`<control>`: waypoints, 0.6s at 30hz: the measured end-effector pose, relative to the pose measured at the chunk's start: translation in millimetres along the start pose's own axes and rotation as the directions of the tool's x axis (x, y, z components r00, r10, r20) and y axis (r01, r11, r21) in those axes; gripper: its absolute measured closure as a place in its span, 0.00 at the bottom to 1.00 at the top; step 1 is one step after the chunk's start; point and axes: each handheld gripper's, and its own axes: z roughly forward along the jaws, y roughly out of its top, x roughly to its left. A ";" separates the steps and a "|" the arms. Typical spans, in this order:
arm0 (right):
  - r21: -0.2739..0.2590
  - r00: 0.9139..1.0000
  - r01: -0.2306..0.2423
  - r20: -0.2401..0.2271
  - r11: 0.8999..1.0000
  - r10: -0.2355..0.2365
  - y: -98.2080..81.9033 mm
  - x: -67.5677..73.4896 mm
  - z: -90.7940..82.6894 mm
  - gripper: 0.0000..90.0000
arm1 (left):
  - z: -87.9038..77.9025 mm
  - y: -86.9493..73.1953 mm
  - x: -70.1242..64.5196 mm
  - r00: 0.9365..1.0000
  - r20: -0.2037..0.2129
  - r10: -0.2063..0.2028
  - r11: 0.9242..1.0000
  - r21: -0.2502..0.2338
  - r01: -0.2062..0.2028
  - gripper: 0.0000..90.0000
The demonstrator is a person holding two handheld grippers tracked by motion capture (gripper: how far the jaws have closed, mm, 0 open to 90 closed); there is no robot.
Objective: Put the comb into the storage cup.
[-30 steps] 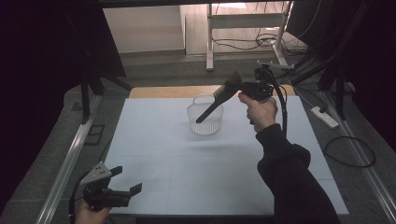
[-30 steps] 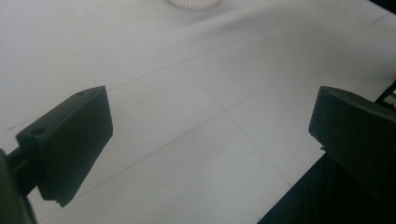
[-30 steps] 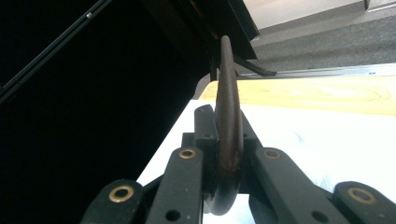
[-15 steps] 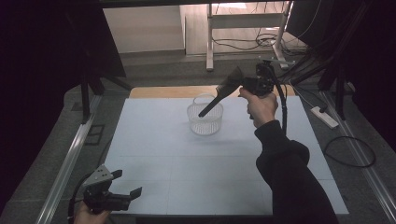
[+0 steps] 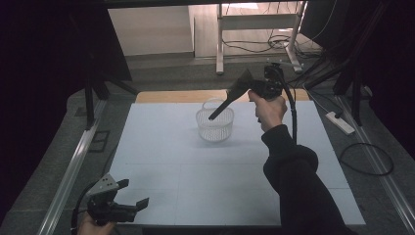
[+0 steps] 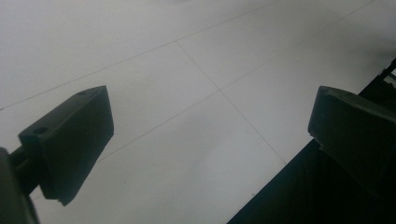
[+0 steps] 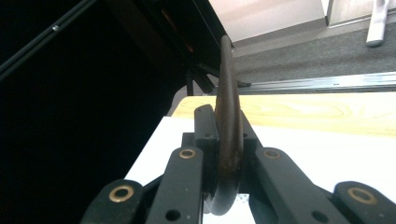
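A long, dark brown utensil [image 5: 222, 104], slim and slightly curved like a spatula or spoon seen edge-on, is being held at one end, and its free tip is being pointed down into the mouth of a basket. In the right gripper view the same utensil [image 7: 229, 126] is being shown as a thin, worn, rounded strip rising straight up between the jaws. The clear plastic basket [image 5: 215, 125], round and finely ribbed with a thin loop handle at its back, is being carried by the white table surface [image 5: 161, 147] near the middle of its far edge; apart from the utensil's tip, whether anything is lying inside cannot be told. The right gripper [image 5: 243, 88] is being held above the far edge, just right of the basket, with its jaws being pressed closed on the utensil's handle. The left gripper [image 5: 132, 193] is being held low at the near left corner of the surface, well apart from the basket, and its jaws are being kept wide apart with nothing between them, as the left gripper view shows over the bare white panels [image 6: 196, 93].
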 end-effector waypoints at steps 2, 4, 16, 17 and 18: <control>0.000 1.000 0.004 0.004 1.000 -0.004 -1.2 -0.3 2.5 0.95 | 0.3 0.1 -0.2 1.000 0.002 0.001 1.000 0.001 -0.001 0.01; 0.000 1.000 0.010 0.010 1.000 -0.010 -2.7 -0.3 5.6 0.95 | 0.8 0.3 0.0 1.000 0.003 0.000 1.000 0.004 0.000 0.01; 0.011 1.000 0.006 0.015 1.000 -0.006 -16.0 -3.5 25.4 0.95 | 5.0 2.2 1.2 1.000 -0.003 -0.012 0.999 0.049 0.012 0.01; 0.012 1.000 0.009 0.016 1.000 -0.009 -16.6 -3.8 26.2 0.95 | 5.4 2.4 1.1 1.000 -0.004 -0.011 0.999 0.053 0.012 0.01; 0.012 1.000 0.009 0.020 1.000 -0.010 -17.8 -4.3 27.5 0.95 | 5.9 2.4 0.9 1.000 -0.006 -0.014 0.999 0.053 0.015 0.01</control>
